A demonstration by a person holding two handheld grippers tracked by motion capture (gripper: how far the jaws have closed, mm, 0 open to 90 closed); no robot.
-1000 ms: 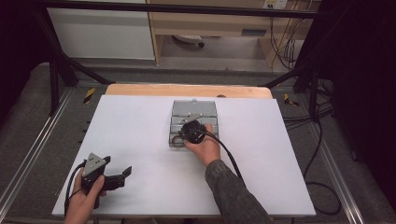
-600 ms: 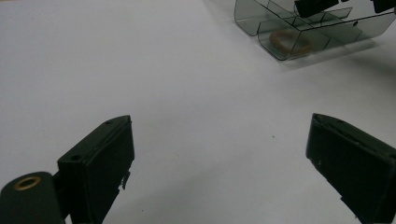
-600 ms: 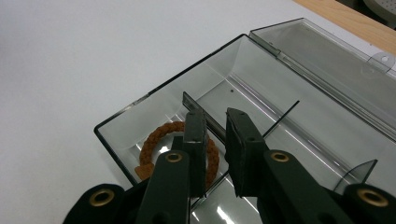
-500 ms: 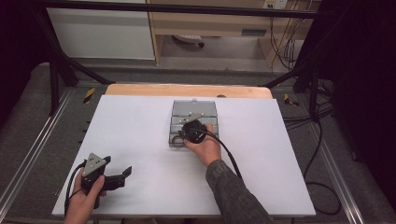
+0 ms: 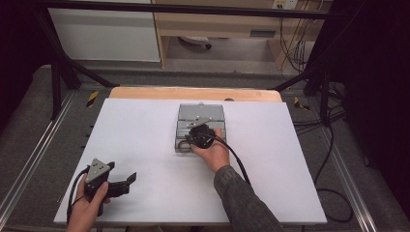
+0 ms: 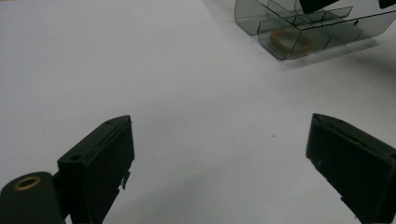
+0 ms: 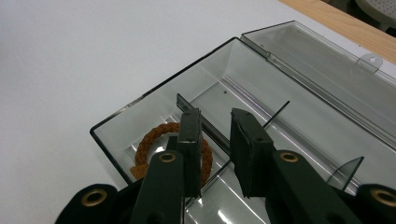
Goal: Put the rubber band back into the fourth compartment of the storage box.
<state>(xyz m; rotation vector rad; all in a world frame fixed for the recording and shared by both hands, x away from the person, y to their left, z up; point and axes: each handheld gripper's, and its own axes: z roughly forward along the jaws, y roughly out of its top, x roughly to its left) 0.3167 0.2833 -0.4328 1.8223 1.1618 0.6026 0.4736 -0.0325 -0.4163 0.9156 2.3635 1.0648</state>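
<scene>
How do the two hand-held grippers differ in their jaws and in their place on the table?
The left hand-held gripper has its jaws spread wide with nothing between them; the jaws of the right hand-held gripper stand close together, have just been opening, and grip nothing. The left one rests over the bare white table, near its front corner; the right one reaches into the clear compartment box, above the brown bracelet. Both have black jaws.

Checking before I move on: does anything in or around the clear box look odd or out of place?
Nothing stands out. The clear compartment box sits flat on the white table, lid open, with the brown braided ring lying in a corner compartment. Nothing looks spilled or broken.
</scene>
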